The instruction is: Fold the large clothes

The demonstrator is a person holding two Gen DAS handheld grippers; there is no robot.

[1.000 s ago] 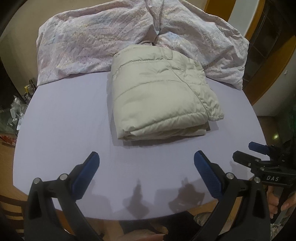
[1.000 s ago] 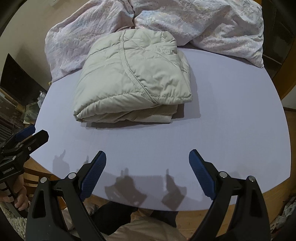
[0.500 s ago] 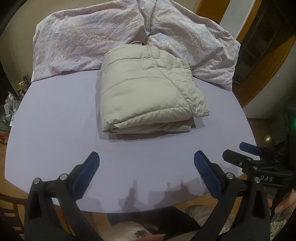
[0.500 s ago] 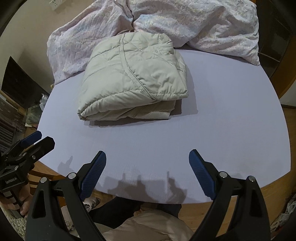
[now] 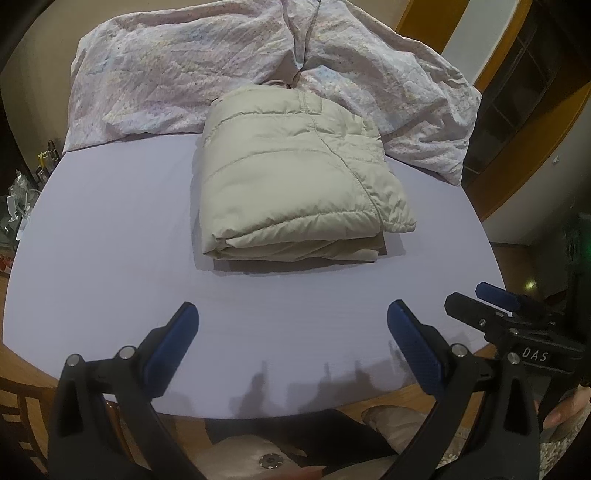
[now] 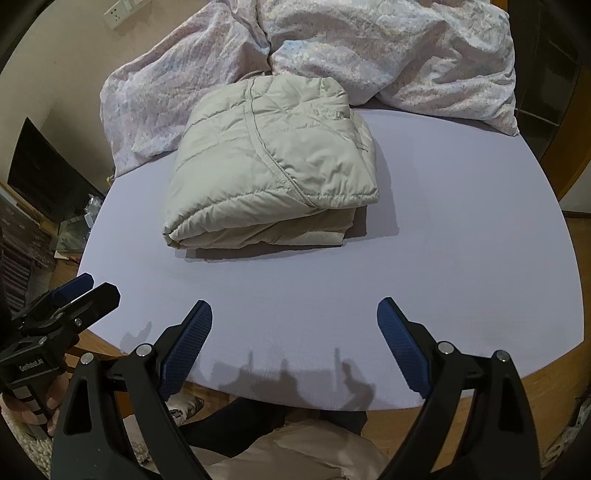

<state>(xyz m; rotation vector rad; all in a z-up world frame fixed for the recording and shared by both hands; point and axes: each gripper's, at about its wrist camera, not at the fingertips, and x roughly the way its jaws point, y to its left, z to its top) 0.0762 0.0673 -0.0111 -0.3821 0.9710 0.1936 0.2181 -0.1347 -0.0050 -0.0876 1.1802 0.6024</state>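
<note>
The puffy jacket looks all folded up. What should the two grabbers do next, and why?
Probably just back away and stop. The beige jacket already lies as a neat folded bundle on the purple table, and both the left gripper and right gripper are open, empty and clear of it.

place: home | cues: rumpled quilt [image 5: 192, 70]; wall socket [image 6: 122, 11]; wooden doorframe [image 5: 532, 155]

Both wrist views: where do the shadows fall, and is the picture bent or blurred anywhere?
Left wrist view: fisheye bends the table edge; gripper shadows along its near rim; the folded jacket is sharp, with a dark shadow at its front edge. Right wrist view: same bending, dark corners, jacket shadow in front and right.
</note>
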